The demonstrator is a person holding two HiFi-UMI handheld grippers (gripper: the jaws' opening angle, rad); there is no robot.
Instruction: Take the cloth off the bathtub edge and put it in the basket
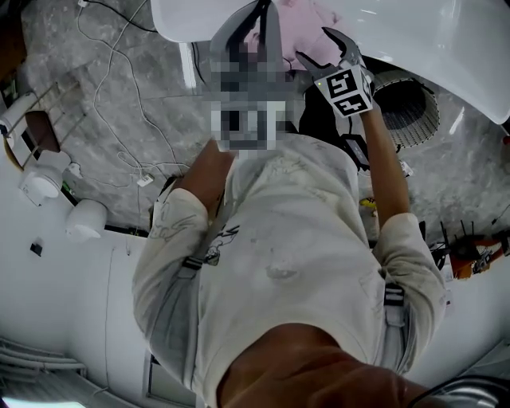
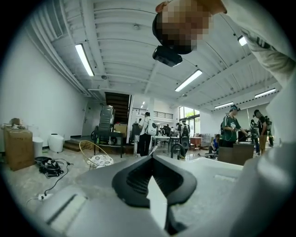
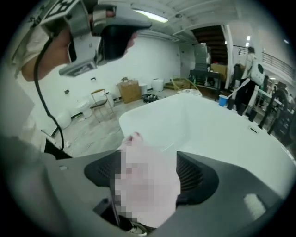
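Note:
The pink cloth [image 1: 307, 20] lies on the white bathtub [image 1: 414, 40] at the top of the head view. My right gripper [image 1: 315, 46] reaches down to it, marker cube uppermost. In the right gripper view the cloth [image 3: 157, 166] fills the gap between the wide-apart jaws of the right gripper [image 3: 148, 162], with the tub's rim [image 3: 208, 134] behind; the pads do not visibly press on it. My left gripper [image 1: 256, 24] hangs beside the cloth, partly hidden by mosaic. In its own view the left gripper [image 2: 151, 158] has its tips together and nothing between them. The round basket [image 1: 410, 111] stands on the floor to the right.
White cables [image 1: 119, 119] trail over the marbled floor at the left, near white round fittings [image 1: 86, 217]. Tools [image 1: 470, 255] lie at the right edge. Far off in the left gripper view are a wire chair [image 2: 95, 155] and standing people [image 2: 233, 129].

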